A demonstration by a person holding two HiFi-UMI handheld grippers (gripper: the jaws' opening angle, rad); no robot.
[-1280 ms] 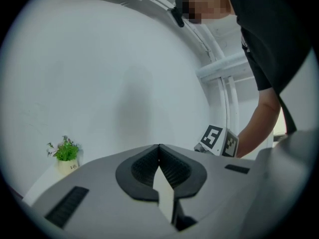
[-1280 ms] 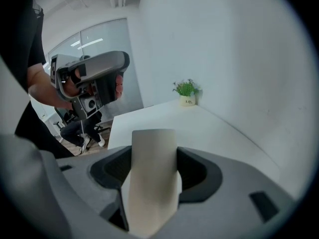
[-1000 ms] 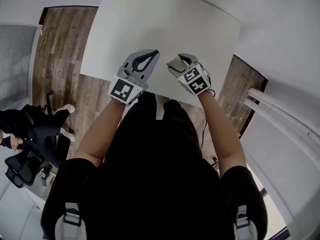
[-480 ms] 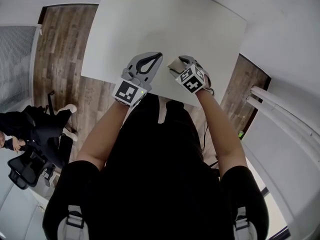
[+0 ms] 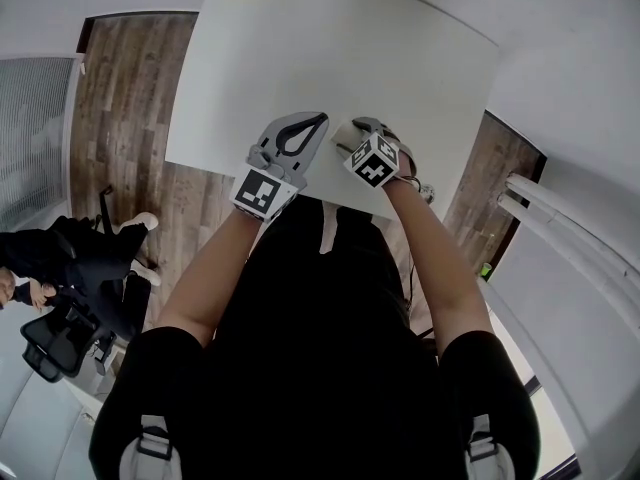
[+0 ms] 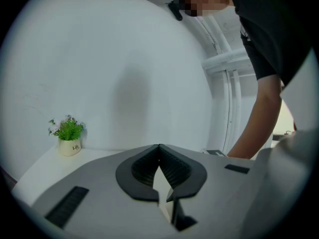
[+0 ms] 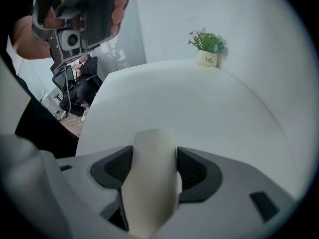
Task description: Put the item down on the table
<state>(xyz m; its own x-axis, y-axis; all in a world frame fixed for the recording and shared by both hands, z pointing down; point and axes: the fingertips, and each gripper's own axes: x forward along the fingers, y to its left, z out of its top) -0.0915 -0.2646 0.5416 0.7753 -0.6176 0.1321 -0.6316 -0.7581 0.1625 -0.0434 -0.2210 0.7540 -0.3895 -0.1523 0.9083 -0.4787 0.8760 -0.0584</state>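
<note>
- The item (image 7: 150, 156) is a pale, cream-coloured piece with a smooth rounded top. I cannot tell what kind of thing it is. It sits between the two jaws of the right tool (image 5: 358, 128), which are pressed on its two sides, so this tool is gripping it.
- Measured from the potted plant (image 7: 208, 58), the item is well apart from it. The plant stands at the far end of the worktop (image 5: 330, 48), and the item is over the opposite end, close to the edge beside the person.
- No view shows the underside of the item, so I cannot tell whether it already touches the worktop or hangs a little above it.
- The left tool (image 6: 159, 156) has its jaws closed together at the tips, with nothing between them. It is also at the end far from the potted plant, near the right tool.
- In my judgement the main risk is the edge. If the jaws let go here, so far from the potted plant's end, the item may tip or roll off the worktop to the floor.
- A second risk is letting go before the item rests on the surface, because a smooth rounded piece could bounce or roll away.
- The left tool is close enough that a careless movement could knock the item.
</note>
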